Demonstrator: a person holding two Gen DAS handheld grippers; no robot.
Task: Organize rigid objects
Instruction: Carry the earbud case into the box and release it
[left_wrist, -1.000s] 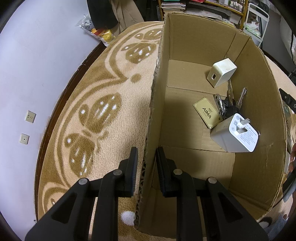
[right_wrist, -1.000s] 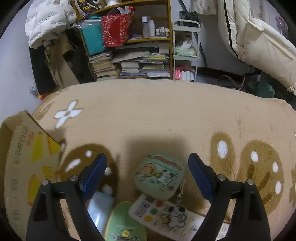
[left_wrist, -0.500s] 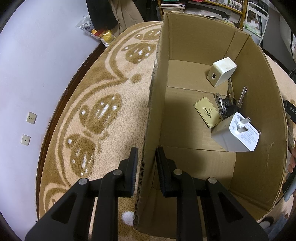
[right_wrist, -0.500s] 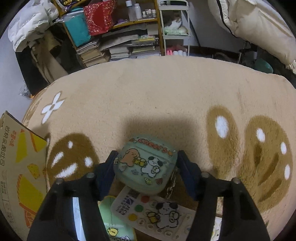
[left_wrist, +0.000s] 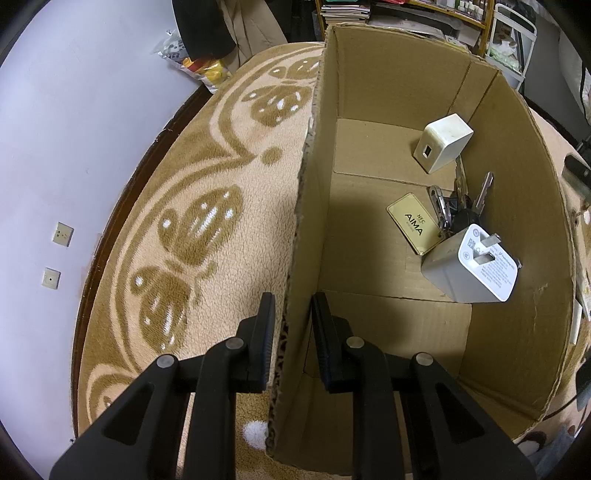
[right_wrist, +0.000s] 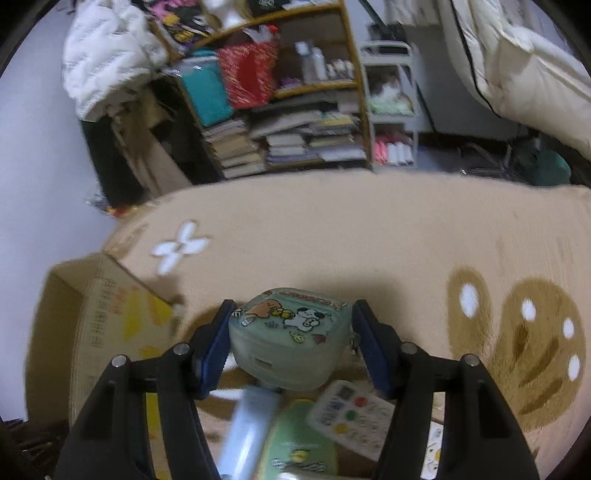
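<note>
We take the cardboard box (left_wrist: 369, 122) as the reference landmark. Our left gripper (left_wrist: 291, 325) straddles the box's near side wall, one finger outside over the carpet (left_wrist: 177, 221) and one inside; the jaws are closed onto that wall, pinching the cardboard. Inside the box we count four items on the floor panel: one cream charger cube (left_wrist: 443, 147) toward the far corner, one bunch of keys (left_wrist: 458, 206) nearer than the cube, one gold NFC card (left_wrist: 413, 223) touching the keys on the side toward the gripped wall, and one white plug adapter (left_wrist: 472, 269) lying prongs-up, closest to us and resting partly over the card's corner. Our right gripper (right_wrist: 291, 343) is outside the box, which appears in the right wrist view as a printed outer wall at the left edge. Its jaws are clamped on one pale green cartoon-printed case (right_wrist: 288, 336), both blue pads pressed to the case's sides, the case raised above the carpet. Below the case, farther from the box than the case's left side, we count three loose items on the carpet: one light blue object (right_wrist: 247, 428), blurred; one green oval item (right_wrist: 299, 446); and one white remote with coloured buttons (right_wrist: 351, 417).
</note>
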